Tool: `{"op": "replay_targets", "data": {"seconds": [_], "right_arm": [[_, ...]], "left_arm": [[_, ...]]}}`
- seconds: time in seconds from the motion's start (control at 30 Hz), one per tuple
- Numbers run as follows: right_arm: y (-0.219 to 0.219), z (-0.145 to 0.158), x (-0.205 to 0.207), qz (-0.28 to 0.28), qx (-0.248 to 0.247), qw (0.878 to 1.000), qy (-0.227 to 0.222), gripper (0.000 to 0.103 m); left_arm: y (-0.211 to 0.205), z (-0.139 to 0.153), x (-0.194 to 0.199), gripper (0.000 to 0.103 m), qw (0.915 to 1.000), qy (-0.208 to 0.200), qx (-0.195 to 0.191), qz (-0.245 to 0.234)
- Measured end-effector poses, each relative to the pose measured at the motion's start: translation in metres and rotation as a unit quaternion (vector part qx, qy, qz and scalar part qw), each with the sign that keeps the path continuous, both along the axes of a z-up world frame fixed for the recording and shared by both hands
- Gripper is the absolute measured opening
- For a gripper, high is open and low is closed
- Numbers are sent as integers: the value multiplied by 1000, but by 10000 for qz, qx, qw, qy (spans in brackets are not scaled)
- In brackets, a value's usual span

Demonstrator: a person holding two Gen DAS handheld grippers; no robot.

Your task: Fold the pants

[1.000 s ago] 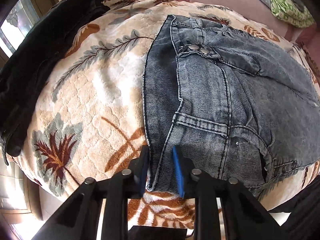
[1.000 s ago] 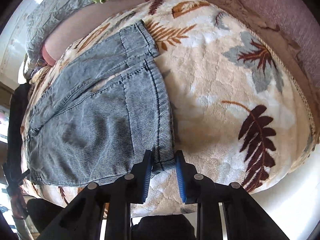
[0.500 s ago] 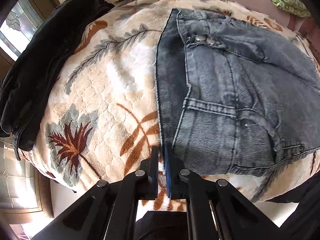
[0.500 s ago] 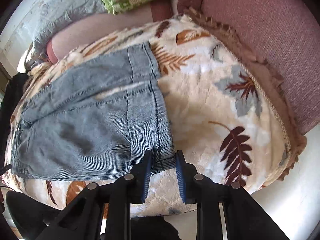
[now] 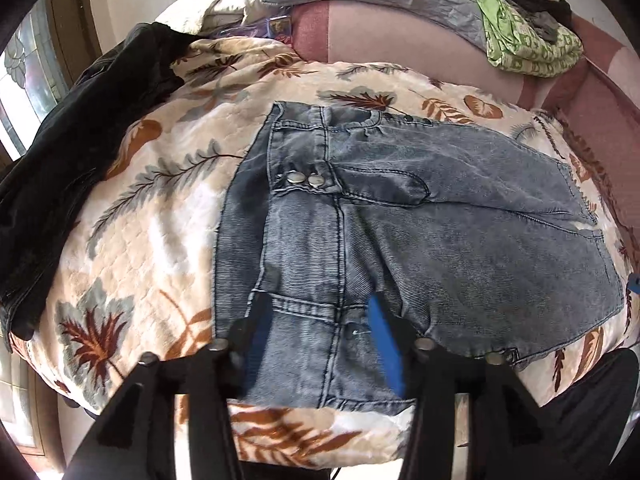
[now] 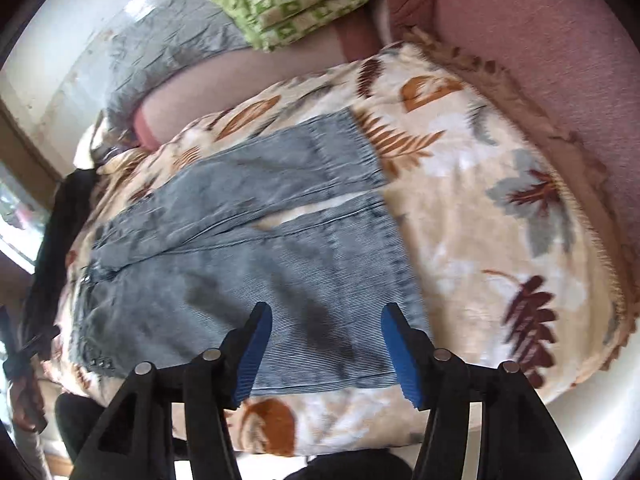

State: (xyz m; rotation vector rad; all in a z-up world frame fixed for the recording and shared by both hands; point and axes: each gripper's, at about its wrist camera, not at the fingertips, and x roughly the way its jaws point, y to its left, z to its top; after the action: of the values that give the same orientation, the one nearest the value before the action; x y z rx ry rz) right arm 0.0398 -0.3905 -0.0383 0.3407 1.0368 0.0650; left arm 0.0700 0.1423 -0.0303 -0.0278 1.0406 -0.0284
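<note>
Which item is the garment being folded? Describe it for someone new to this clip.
On the pink sofa lies a leaf-print blanket. Spread flat at its middle are the denim shorts, faded blue-grey with two metal waist buttons, unlike the black jacket bunched at the blanket's edge.

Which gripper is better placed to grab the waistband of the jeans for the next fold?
Left gripper, probably: it is open right over the jeans' waistband. The open right gripper hangs over the leg hems.
</note>
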Motion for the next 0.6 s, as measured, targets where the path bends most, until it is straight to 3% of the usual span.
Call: {"op": "replay_targets", "data": {"seconds": [0.03, 0.07, 0.1, 0.2, 0.33, 0.43, 0.53, 0.6], "right_arm": [[2, -22, 8, 44, -19, 9991, 423, 71], [7, -43, 15, 33, -47, 9956, 932, 71], [8, -46, 15, 85, -102, 9961, 872, 71], [12, -10, 19, 263, -78, 9977, 618, 71], [-3, 34, 60, 103, -281, 9994, 153, 71], [-21, 38, 122, -85, -143, 9998, 144, 71], [-32, 35, 183, -120, -92, 9998, 147, 71], [-39, 27, 218, -215, -95, 9995, 230, 71]], "left_arm": [[-4, -13, 4, 64, 9999, 109, 88, 10], [-7, -32, 11, 64, 9984, 482, 289, 21], [-7, -54, 18, 64, 9943, 992, 401, 19], [-6, -42, 21, 65, 9956, 808, 431, -194], [4, 1, 57, 65, 9996, 227, 73, -116], [25, 15, 112, 65, 9993, 77, -236, 291], [44, 6, 176, 65, 9962, 138, -447, 733], [48, -5, 214, 56, 9948, 270, -593, 786]]}}
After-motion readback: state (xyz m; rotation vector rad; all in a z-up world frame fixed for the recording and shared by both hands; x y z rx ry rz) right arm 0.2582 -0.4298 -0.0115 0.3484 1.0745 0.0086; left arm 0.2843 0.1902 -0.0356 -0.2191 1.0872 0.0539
